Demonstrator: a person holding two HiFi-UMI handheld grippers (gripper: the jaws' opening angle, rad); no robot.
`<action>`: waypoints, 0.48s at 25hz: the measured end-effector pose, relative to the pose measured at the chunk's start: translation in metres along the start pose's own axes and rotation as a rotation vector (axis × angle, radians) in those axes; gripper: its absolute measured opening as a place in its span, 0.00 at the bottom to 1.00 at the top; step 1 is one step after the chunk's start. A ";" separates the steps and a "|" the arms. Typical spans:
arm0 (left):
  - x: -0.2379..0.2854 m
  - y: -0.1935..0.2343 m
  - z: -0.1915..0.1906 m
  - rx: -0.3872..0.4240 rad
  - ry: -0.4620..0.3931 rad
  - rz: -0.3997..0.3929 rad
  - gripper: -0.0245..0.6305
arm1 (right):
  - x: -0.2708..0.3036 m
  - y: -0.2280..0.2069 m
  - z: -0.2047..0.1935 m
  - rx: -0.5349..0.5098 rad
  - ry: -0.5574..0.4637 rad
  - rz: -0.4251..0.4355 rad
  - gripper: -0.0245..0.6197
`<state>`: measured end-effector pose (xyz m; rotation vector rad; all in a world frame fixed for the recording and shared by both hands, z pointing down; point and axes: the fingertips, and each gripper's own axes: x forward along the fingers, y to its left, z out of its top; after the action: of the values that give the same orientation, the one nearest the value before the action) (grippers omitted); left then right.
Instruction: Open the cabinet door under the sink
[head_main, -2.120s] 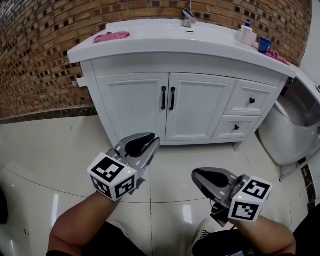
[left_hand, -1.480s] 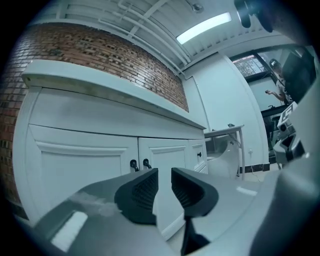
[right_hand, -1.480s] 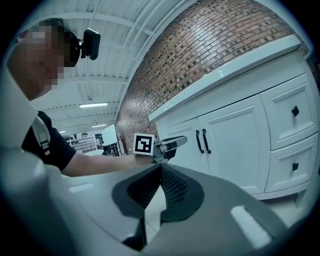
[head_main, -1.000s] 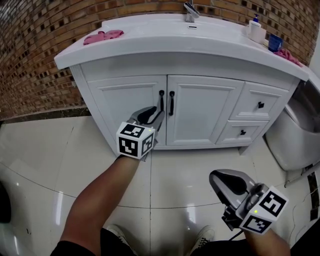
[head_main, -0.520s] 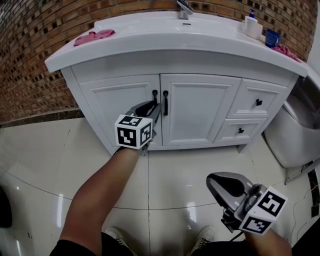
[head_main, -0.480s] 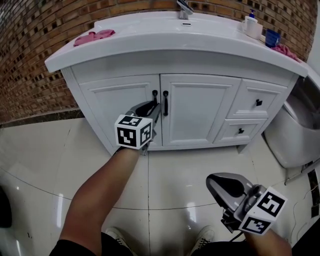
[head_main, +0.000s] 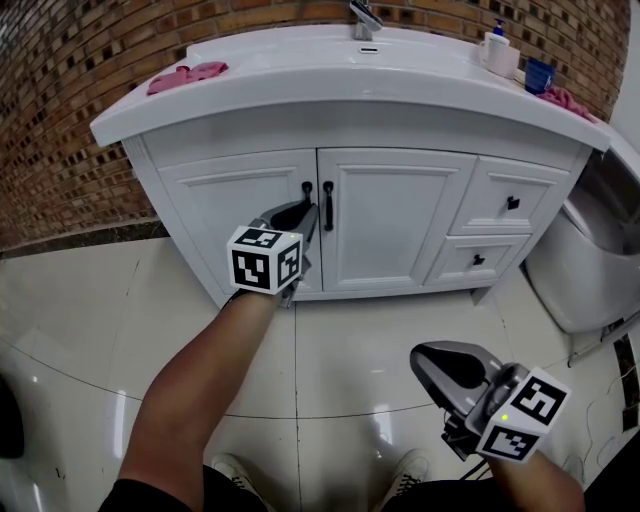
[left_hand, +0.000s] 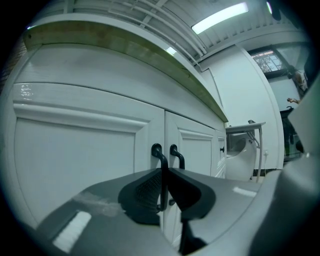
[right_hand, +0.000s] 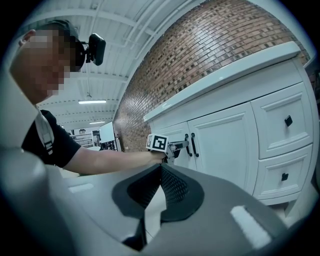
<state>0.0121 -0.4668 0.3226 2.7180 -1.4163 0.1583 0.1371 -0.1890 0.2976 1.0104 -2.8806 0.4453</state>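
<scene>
– Two seconds back the left tool (head_main: 308, 212) hung over the floor (head_main: 330, 350), well short of the cabinet (head_main: 390, 125). Now it's up at the left door's handle (left_hand: 159, 152). The jaws stood wide a second ago and are closing, with the black bar between the pads (left_hand: 147, 187).
– And the right tool (right_hand: 160, 167)?
– Hasn't really budged. It sits low over the floor on the right, jaws together, nothing in them.
– So the left door (head_main: 250, 215) is still flush with its neighbour under the sink (head_main: 372, 48)?
– Yes, it's shut, with both handles side by side at the middle seam. The grip is on the bar's lower half, I'd say.
– What would make the pull go well?
– Let the pads seat fully on the bar before any tug, I reckon, or that thin handle could slip out. The hinges must be at the far left edge, so the pull should sweep outward and leftward in an arc, not straight back. Keep clear of the right door's handle (head_main: 327, 200) too, which is just beside the tool's tip.
</scene>
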 end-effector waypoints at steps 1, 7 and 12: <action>-0.002 -0.001 0.000 -0.005 0.001 -0.005 0.10 | 0.000 0.001 0.000 -0.003 0.001 0.000 0.05; -0.024 -0.014 -0.005 0.005 0.027 -0.060 0.10 | 0.004 0.010 -0.002 -0.020 0.017 0.014 0.05; -0.057 -0.027 -0.008 0.012 0.019 -0.097 0.10 | 0.012 0.016 -0.011 -0.035 0.055 0.032 0.05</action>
<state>0.0015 -0.4043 0.3228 2.7794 -1.2799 0.1863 0.1174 -0.1815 0.3062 0.9330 -2.8488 0.4172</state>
